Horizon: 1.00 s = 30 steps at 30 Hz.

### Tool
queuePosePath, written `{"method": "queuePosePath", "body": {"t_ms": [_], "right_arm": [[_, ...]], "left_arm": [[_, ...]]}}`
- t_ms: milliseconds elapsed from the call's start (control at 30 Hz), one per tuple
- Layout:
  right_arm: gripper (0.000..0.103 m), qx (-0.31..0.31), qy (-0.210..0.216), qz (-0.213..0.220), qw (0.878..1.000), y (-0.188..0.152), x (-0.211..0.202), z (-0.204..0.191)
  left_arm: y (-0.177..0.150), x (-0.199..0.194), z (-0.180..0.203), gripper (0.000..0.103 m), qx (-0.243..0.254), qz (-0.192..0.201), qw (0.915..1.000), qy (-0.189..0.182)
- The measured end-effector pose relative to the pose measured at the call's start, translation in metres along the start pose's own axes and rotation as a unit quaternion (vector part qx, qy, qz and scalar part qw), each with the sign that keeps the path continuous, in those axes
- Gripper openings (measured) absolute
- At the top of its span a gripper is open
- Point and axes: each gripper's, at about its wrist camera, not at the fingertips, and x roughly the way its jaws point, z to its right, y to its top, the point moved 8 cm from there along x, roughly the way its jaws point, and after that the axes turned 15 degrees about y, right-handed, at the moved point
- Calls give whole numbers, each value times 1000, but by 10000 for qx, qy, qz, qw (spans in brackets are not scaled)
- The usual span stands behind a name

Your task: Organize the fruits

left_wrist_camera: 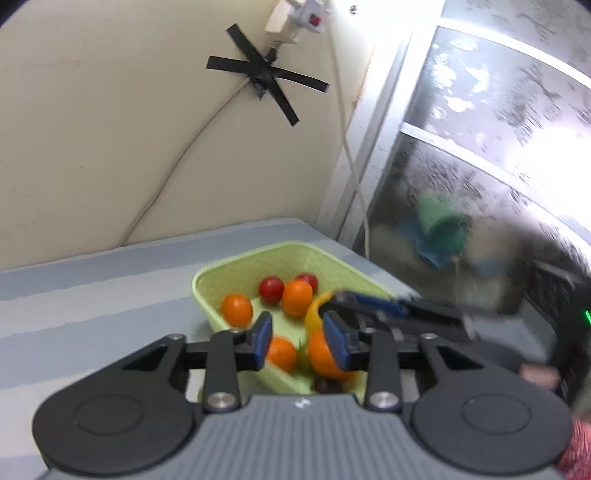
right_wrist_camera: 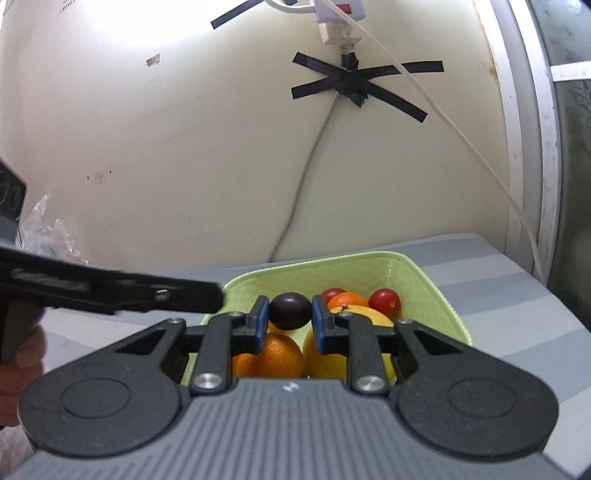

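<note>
A light green basket (left_wrist_camera: pixel 236 267) (right_wrist_camera: pixel 417 273) sits on the striped grey table and holds oranges (left_wrist_camera: pixel 236 309) (right_wrist_camera: pixel 275 356), red cherry tomatoes (left_wrist_camera: pixel 271 290) (right_wrist_camera: pixel 385 301) and a yellow lemon (right_wrist_camera: pixel 332 360). My left gripper (left_wrist_camera: pixel 302 341) is open and empty over the basket's near end. My right gripper (right_wrist_camera: pixel 290 314) is shut on a dark purple grape (right_wrist_camera: pixel 290 311) and holds it above the basket. The right gripper also shows in the left wrist view (left_wrist_camera: pixel 369 308), reaching in from the right over the fruit.
A cream wall with taped cables (right_wrist_camera: pixel 351 79) and a power strip (right_wrist_camera: pixel 340 14) stands behind the table. A frosted window (left_wrist_camera: pixel 498 147) is at the right. A plastic bag (right_wrist_camera: pixel 44 229) lies at the left. The left gripper's body (right_wrist_camera: pixel 110 286) crosses the right wrist view.
</note>
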Motion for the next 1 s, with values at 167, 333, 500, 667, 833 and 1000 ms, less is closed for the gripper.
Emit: {"method": "queuePosePath", "body": {"t_ms": [167,333,500,667,833,1000], "right_arm": [[27,75,54,21,10000,-1,0,0],[28,137,99,14,9999,-1,0,-3],[28,126,100,1,9999,-2,0,-6],[28,145,113,12,9998,-2,1,-7],[29,147,121,12,9998,-2,1,-7],[29,150,107,18,9998,-3,1,-8]], "left_arm": [[-50,-48,7,64,274,-118,9992,-274],[-101,-78,2,81,445,-349,9978,343],[-129,-93,6,76,348,-374,9969,591],[-149,-98,18,62,883,-326,9928,743],[-162,-116,13,63,926,-369,9928,657],[-173,-133,14,57,1098,-454,9920,420]]}}
